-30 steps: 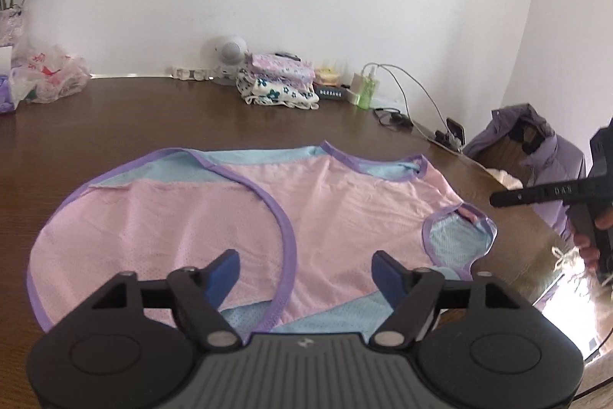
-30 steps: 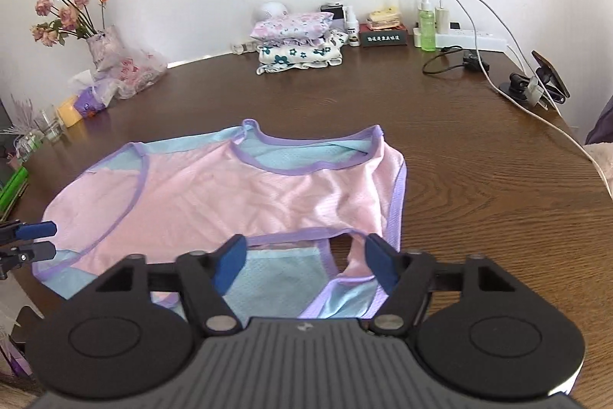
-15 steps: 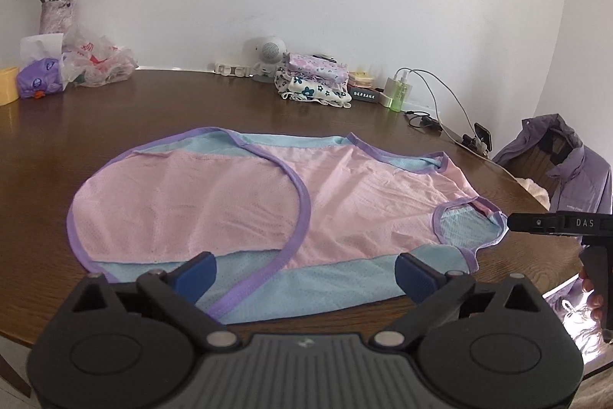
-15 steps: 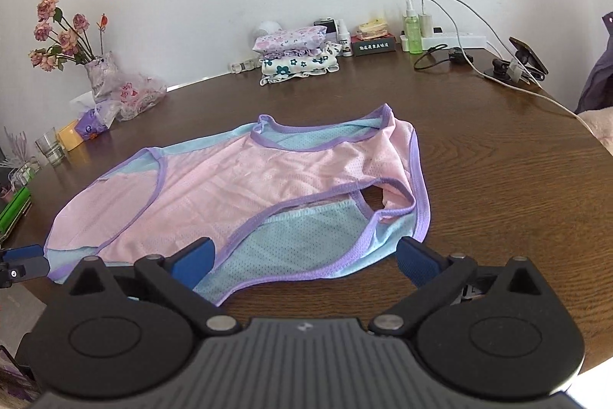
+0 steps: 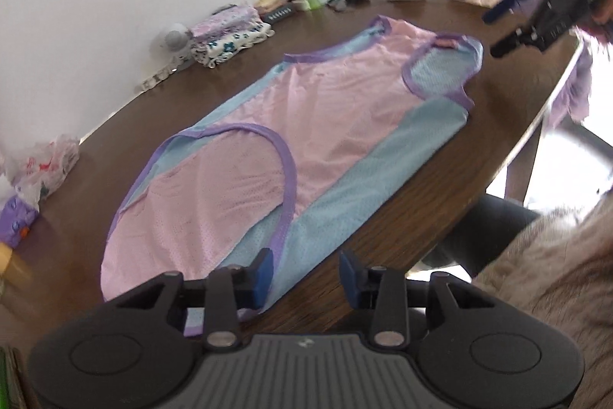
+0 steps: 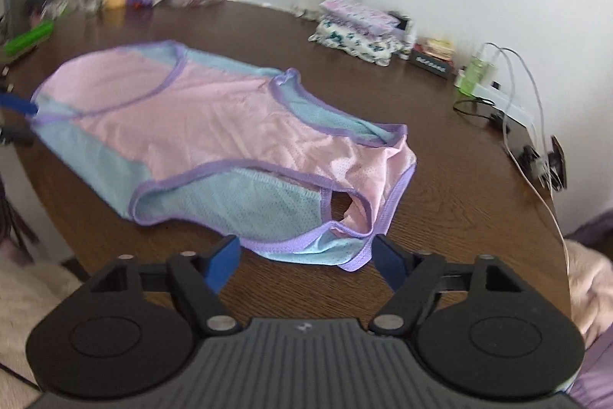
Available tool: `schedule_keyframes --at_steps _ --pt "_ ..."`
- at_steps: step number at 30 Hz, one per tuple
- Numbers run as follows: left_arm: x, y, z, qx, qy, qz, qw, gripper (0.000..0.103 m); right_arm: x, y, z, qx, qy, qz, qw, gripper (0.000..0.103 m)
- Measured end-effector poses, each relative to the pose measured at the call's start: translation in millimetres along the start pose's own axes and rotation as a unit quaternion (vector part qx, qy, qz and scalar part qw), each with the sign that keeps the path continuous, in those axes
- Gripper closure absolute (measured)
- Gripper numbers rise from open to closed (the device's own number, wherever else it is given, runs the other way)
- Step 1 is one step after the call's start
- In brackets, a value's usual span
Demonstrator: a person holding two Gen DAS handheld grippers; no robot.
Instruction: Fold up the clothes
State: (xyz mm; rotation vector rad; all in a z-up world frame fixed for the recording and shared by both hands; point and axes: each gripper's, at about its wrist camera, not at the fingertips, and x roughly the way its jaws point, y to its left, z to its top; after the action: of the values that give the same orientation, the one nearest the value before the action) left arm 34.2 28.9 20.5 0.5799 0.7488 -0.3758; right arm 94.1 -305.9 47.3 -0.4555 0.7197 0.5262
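A pink sleeveless top [image 5: 306,125] with light blue mesh panels and purple trim lies spread flat on the brown wooden surface [image 5: 440,186], its long side along the near edge. In the right wrist view the same top [image 6: 214,125] has one strap end folded a little over itself at the near right.

The left gripper [image 5: 305,273] is at one end of the top; its fingers [image 5: 260,273] are spread and hold nothing, the left one above the blue hem. The right gripper [image 6: 306,257] is at the other end, fingers [image 6: 224,261] spread wide and empty, just before the purple-edged armhole.

At the far side of the surface, by the wall, is a pile of folded clothes [image 6: 356,29], with a power strip and white cables [image 6: 513,98] to the right of it.
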Motion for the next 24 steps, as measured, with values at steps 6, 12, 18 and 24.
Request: schedule_keyframes --at_steps 6,12,18,24 --pt "4 2 8 0.092 0.032 -0.034 0.9947 0.07 23 4 13 -0.148 0.074 0.033 0.986 0.035" --pt "21 0 22 0.158 0.056 -0.076 0.9829 0.084 39 -5 22 -0.178 0.102 0.061 0.977 0.044" --pt "32 3 36 0.207 0.069 -0.121 0.9685 0.094 49 -19 30 -0.149 0.118 0.107 0.976 0.065" --pt "40 8 46 0.195 0.09 -0.151 0.9649 0.103 54 -26 33 -0.111 0.125 0.126 0.978 0.095"
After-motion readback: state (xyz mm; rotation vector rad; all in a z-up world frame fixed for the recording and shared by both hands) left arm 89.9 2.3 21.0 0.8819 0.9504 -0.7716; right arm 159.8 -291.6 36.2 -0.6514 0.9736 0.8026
